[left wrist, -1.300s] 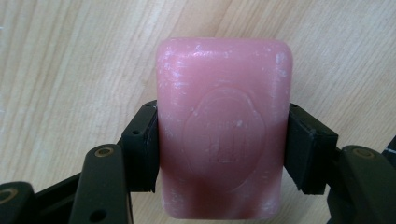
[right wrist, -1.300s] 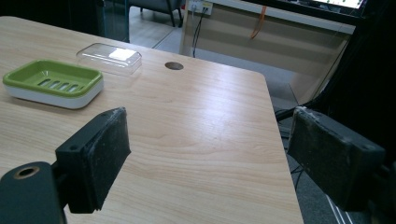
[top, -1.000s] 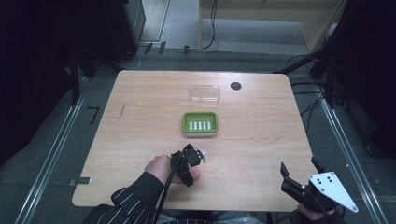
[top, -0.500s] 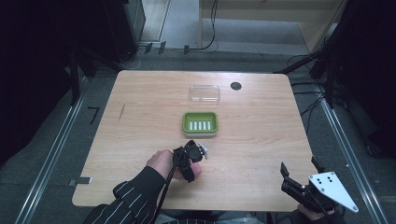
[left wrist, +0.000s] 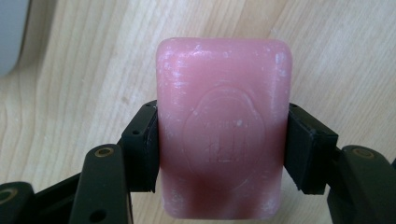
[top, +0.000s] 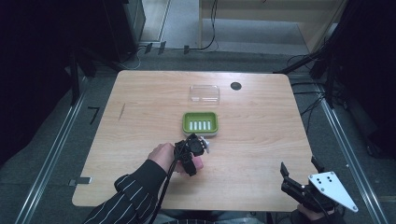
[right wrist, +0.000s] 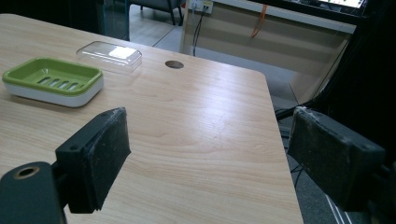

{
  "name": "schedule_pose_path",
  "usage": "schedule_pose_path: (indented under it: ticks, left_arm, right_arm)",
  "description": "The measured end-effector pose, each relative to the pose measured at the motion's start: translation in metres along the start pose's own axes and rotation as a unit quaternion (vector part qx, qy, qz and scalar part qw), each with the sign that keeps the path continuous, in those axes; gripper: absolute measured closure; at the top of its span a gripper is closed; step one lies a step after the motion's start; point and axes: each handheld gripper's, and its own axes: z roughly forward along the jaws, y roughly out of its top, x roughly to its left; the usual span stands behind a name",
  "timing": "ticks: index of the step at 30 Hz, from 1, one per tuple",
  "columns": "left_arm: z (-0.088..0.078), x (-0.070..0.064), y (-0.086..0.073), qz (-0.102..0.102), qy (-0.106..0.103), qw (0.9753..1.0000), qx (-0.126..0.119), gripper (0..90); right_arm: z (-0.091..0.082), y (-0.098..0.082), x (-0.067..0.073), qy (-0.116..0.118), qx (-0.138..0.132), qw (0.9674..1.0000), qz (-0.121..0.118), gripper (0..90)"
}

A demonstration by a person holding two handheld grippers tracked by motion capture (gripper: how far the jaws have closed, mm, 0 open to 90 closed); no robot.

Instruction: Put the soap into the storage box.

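Left hand-held gripper (left wrist: 219,154) is clamped on the pink soap (left wrist: 223,126); green dish (top: 200,123) just beyond sits empty, so placing it remains. Right hand-held gripper (right wrist: 210,158) gapes idle.

Dim, dark-edged overhead view; bright tabletop (top: 261,140) with soft glare, near tongs slightly blurred.

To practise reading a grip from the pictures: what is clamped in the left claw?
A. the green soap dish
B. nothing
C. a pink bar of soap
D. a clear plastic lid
C: in the left gripper view the left claw has both pads pressed on the sides of the pink bar of soap, above the wooden table.
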Motion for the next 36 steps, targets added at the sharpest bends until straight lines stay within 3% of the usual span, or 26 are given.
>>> schedule_pose_path:
  ticks: [14, 36]
  left_arm:
    - [-0.004, 0.013, 0.015, 0.004, 0.002, 1.0, -0.007, 38.6]
    - [-0.012, 0.029, 0.025, 0.012, 0.01, 0.9996, -0.022, 38.6]
  right_arm:
    - [0.0, 0.0, 0.0, 0.0, 0.002, 1.0, 0.0, 13.2]
    - [0.0, 0.0, 0.0, 0.001, 0.003, 1.0, -0.001, 13.1]
